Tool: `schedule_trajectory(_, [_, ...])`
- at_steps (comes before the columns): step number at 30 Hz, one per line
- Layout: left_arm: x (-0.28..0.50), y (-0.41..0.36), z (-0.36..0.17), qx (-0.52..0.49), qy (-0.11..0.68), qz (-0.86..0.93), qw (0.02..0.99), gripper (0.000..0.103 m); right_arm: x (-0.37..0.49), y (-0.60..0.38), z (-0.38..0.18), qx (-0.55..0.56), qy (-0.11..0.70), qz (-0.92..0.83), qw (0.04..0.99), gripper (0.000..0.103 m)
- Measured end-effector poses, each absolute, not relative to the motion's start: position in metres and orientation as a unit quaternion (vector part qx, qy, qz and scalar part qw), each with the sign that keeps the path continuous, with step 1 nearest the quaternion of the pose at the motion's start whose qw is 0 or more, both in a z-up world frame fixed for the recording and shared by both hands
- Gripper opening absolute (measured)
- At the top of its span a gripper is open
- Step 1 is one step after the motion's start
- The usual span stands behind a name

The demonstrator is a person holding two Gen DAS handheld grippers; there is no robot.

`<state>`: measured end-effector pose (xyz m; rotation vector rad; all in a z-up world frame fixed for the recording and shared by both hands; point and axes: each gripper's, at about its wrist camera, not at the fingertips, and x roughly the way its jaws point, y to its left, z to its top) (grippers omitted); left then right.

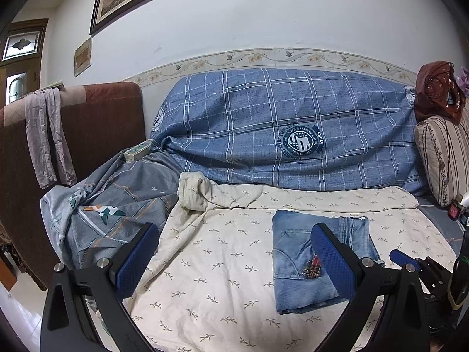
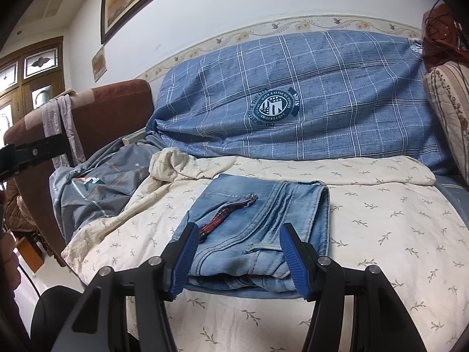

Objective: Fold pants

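The pants (image 2: 263,205) are light blue jeans, folded into a compact rectangle that lies flat on the cream leaf-print sheet (image 2: 381,220); a red patterned trim (image 2: 225,214) shows on top. My right gripper (image 2: 239,261) is open, and the near edge of the fold lies between its blue pads (image 2: 294,261) without being squeezed. In the left wrist view the jeans (image 1: 293,264) sit right of centre. My left gripper (image 1: 234,261) is wide open over the bare sheet (image 1: 219,264), and its right finger (image 1: 331,261) overlaps the jeans in the picture. One right fingertip (image 1: 398,255) shows beside the jeans' corner.
A blue plaid cover (image 1: 278,123) drapes the sofa back behind the sheet. A crumpled grey quilt (image 1: 117,205) and a power strip (image 1: 137,151) lie at the left, beside a brown armchair (image 1: 96,123) with a lilac cloth (image 1: 47,135). A striped cushion (image 1: 445,158) stands at the right.
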<state>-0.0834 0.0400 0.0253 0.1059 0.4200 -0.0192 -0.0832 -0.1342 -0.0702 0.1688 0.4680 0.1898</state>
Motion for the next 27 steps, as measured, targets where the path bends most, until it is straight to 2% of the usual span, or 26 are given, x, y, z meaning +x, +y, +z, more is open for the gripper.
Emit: schedule_trajectory(27, [-0.081, 0.028, 0.015, 0.038, 0.235, -0.042, 0.97, 0.103, -0.092, -0.155, -0.065, 0.102, 0.222, 0.082, 0.966, 0.061])
